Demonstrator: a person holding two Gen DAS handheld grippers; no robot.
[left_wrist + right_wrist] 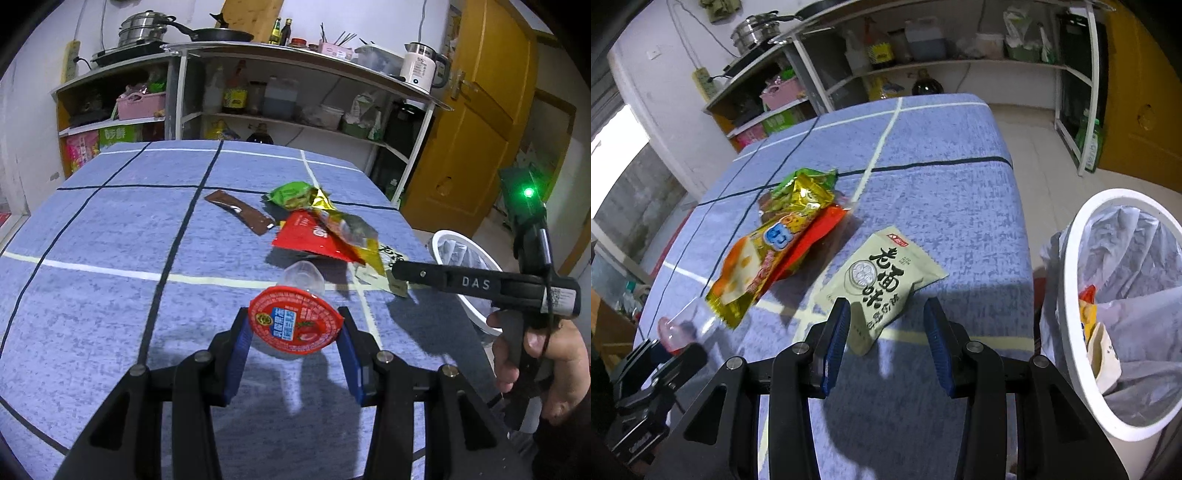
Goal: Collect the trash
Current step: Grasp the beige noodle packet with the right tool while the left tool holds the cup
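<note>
Blue checked cloth (110, 229) covers the table under both my grippers, with kitchen shelves (295, 110) behind. My left gripper (295, 328) pinches a clear jelly cup (293, 319) by its red foil lid, both blue pads pressed against the rim. My right gripper (886, 332) stands open, holding nothing, its pads either side of the near corner of a pale green snack packet (879, 284) lying flat. At eleven o'clock from that packet a gold wrapper (768, 254) lies over a red packet (816, 236) and a green one (812, 177). A brown sachet (242, 216) lies apart at ten o'clock from the pile. At three o'clock, beside the table edge, stands the white lined trash bin (1082, 332), wrappers already inside.
</note>
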